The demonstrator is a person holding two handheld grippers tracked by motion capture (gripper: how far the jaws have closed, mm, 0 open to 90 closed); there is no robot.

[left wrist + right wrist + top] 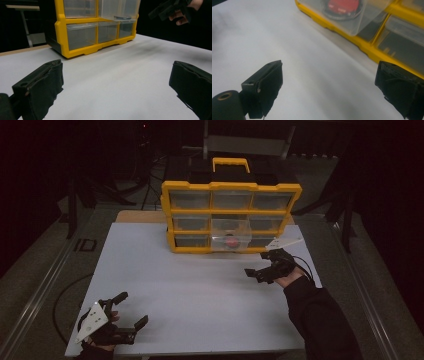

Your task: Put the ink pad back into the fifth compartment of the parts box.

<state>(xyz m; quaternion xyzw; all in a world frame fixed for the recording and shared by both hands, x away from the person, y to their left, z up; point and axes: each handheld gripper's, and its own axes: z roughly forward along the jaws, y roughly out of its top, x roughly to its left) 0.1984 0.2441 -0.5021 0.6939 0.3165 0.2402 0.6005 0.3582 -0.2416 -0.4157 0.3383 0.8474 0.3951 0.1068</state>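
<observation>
From the high view, one white table (200,285) holds one yellow drawer organiser (231,217) standing upright at its far edge, with a yellow carry handle (231,164) on top. It has nine clear drawers in three rows of three. The middle drawer (230,234) of the middle row is pulled out toward you, and one round red object (231,241) lies inside it. Your right gripper (263,270) hovers just in front of the organiser's lower right corner, near the pulled-out drawer but apart from it, jaws parted and empty. Your left gripper (131,312) sits at the near left corner of the table, well apart from the organiser, jaws spread wide and empty.

In the left gripper view, your left gripper's (116,87) two black jaws stand wide apart over bare table with nothing between them. The organiser (97,27) stands beyond, and your other hand (183,15) with its gripper hangs at the upper right.

In the right gripper view, your right gripper's (328,85) two jaws are wide apart and hold nothing. The pulled-out drawer (348,15) with the red object (343,6) lies ahead, above the jaws, not touching them.
</observation>
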